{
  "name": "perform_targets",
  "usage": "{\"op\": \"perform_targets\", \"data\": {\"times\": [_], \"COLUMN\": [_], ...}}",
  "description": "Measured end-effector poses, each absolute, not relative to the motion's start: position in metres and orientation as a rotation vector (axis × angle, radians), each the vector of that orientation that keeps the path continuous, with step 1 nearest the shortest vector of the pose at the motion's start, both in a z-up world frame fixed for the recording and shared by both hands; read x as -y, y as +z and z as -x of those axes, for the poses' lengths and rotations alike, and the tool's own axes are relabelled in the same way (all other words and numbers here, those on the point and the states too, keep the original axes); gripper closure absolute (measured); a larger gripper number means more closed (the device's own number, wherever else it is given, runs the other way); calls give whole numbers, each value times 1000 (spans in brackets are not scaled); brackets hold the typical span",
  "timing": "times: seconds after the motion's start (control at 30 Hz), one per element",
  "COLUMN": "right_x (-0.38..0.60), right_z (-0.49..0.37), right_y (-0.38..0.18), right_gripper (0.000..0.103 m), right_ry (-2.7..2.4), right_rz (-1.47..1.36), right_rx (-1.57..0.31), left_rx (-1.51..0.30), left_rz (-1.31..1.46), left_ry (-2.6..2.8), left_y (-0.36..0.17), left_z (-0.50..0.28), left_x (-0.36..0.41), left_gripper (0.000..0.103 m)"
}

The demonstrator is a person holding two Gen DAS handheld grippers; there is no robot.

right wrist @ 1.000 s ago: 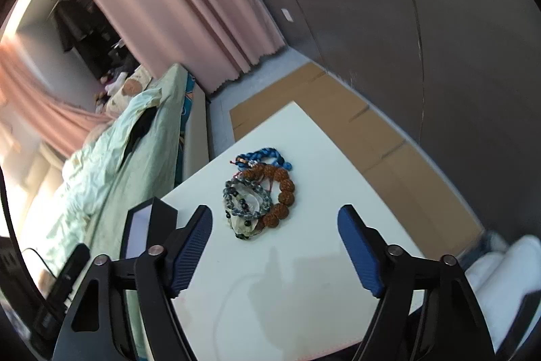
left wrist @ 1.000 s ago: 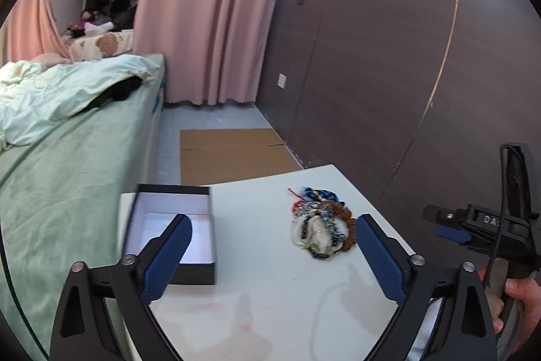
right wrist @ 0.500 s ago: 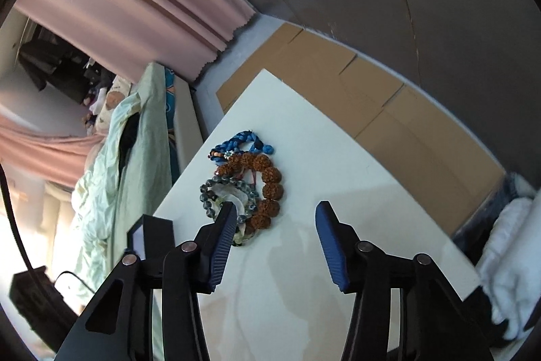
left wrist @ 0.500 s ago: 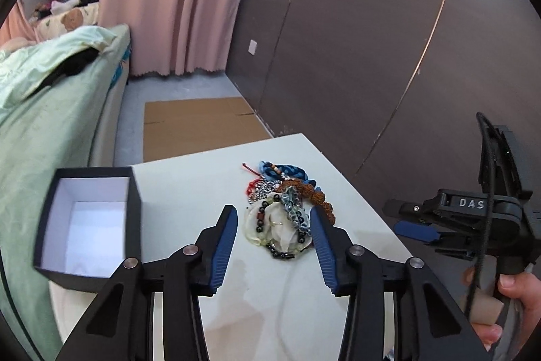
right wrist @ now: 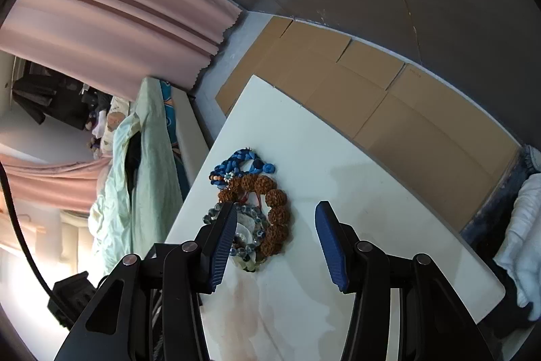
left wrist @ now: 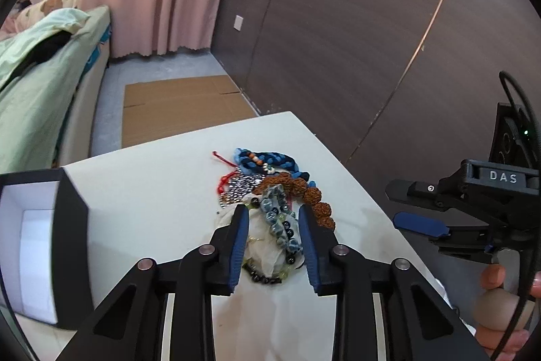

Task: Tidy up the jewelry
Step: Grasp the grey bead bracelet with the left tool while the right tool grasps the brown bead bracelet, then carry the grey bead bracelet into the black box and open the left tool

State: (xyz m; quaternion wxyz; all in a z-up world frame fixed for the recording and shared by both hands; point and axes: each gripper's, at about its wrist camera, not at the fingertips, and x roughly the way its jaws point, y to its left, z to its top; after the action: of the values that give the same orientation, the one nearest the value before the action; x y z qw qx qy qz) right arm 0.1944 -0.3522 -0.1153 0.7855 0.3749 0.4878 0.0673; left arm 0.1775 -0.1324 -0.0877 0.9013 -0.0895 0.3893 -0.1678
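Broadly, white tabletop (left wrist: pixel 162 192) carrying everything; far edge at 12 o'clock drops to cardboard on floor (left wrist: pixel 182 110), bed (left wrist: pixel 30 97) along 9 o'clock side. Open black box (left wrist: pixel 44 246) parked at 9 o'clock, likely the destination, with bare surface between it and the jewelry pile (left wrist: pixel 270 202). Pile bunched near tabletop's 3 o'clock edge, little margin there. Left gripper (left wrist: pixel 272 242) narrowed around grey-blue bead bracelet (left wrist: pixel 280 225), apparently not yet clamped. Right gripper (right wrist: pixel 275 242) wide, holding nothing, hovering near pile; brown bead bracelet (right wrist: pixel 274 208) between its fingers.
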Motion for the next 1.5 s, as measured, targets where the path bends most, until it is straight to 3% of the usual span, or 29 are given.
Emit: {"op": "perform_targets", "data": {"times": [0.2, 0.3, 0.43, 0.83, 0.93, 1.07, 1.5], "right_x": [353, 351, 349, 319, 308, 293, 251], "right_z": [-194, -195, -197, -221, -228, -233, -241], "right_y": [-122, -121, -123, -132, -135, -141, -132], "right_gripper": [53, 53, 53, 53, 60, 61, 64], "right_ry": [147, 152, 160, 160, 152, 118, -14], "right_rz": [-845, -836, -819, -663, -590, -494, -116], "right_rx": [-1068, -1070, -1081, -1142, -1158, -1179, -1116], "left_rx": [-843, -857, -839, -724, -707, -691, -632], "left_rz": [169, 163, 172, 239, 260, 278, 305], "left_ry": [-343, -332, -333, -344, -336, -319, -253], "left_y": [-100, -106, -106, -71, -64, -58, -39], "left_z": [-185, -187, -185, -174, -170, -169, -150], "left_x": [143, 143, 139, 117, 105, 91, 46], "left_gripper": [72, 90, 93, 94, 94, 94, 94]}}
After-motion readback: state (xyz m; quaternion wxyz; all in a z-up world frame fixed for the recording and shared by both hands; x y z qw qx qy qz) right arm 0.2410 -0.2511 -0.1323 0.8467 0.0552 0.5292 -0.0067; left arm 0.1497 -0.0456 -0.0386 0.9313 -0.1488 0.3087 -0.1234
